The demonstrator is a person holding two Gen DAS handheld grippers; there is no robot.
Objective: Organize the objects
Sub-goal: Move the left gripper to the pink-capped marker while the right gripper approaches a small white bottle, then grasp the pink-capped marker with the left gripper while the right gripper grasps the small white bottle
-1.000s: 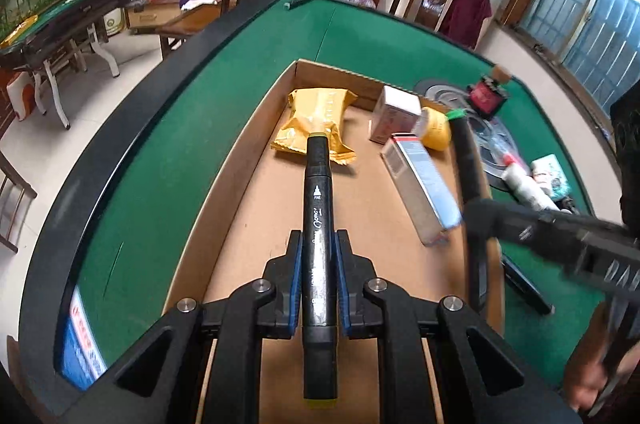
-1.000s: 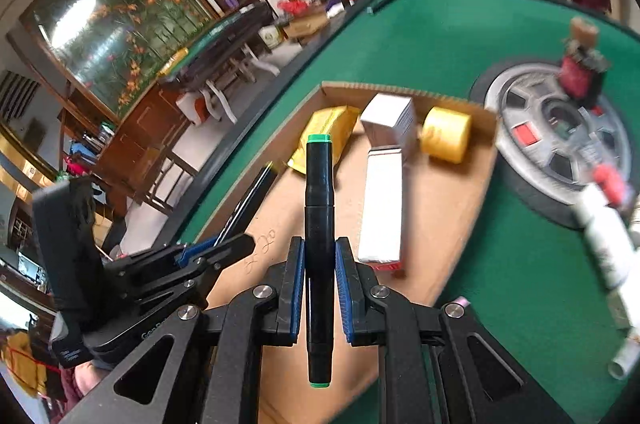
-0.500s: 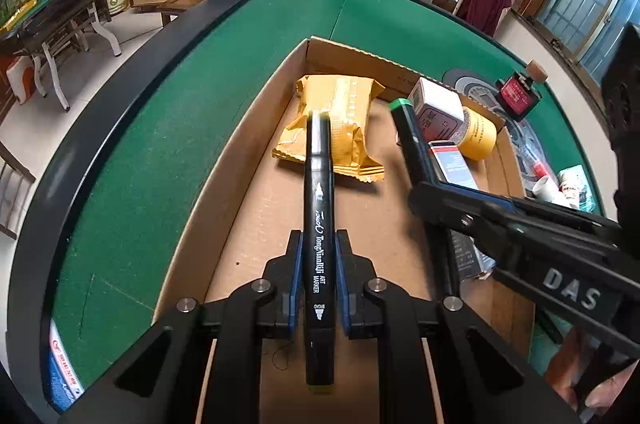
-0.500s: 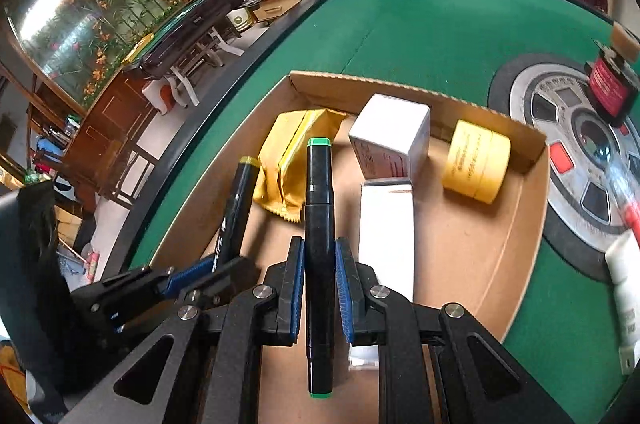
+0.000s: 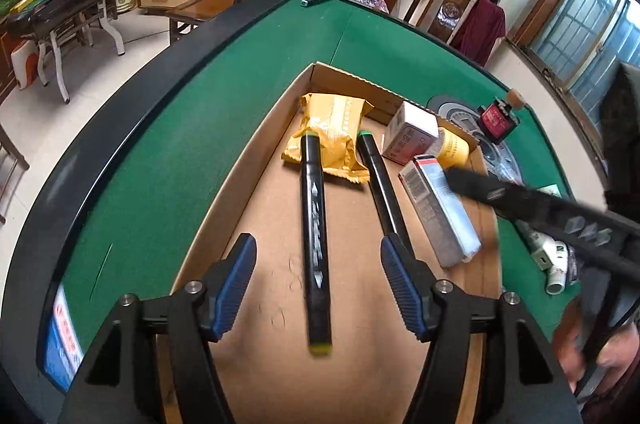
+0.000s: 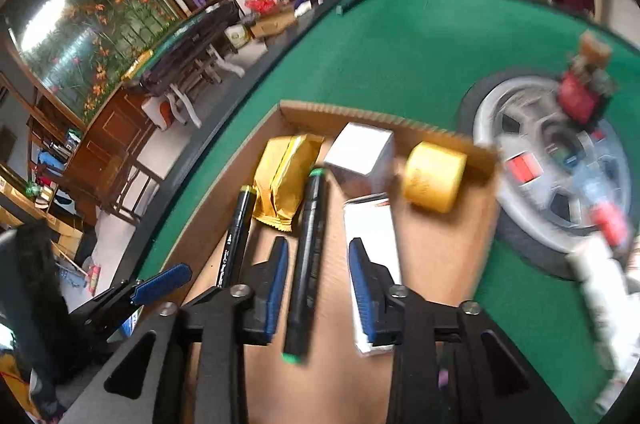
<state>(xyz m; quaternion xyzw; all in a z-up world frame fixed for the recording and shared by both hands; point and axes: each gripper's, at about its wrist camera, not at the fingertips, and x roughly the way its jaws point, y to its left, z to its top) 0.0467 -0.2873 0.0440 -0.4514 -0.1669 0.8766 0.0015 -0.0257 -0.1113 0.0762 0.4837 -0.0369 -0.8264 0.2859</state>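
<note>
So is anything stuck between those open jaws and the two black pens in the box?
Nothing visible: the yellow-capped marker and green-capped marker lie on the cardboard box floor, each between open jaws, their far ends against the yellow packet.

- The left gripper (image 5: 316,278) is matte black, with two angular arms that have triangular cut-outs.
- Its fingers (image 5: 236,280) carry ribbed blue pads on their inner faces.
- Round silver screws (image 5: 195,287) sit at the arm joints, two on each side.
- The right gripper (image 6: 318,288) has the same black frame, blue ribbed pads and silver screws.
- Seen from the left wrist, its black arm shows pale lettering, blurred.
- Bare skin of the right hand (image 5: 576,348) shows beside the handle.
</note>
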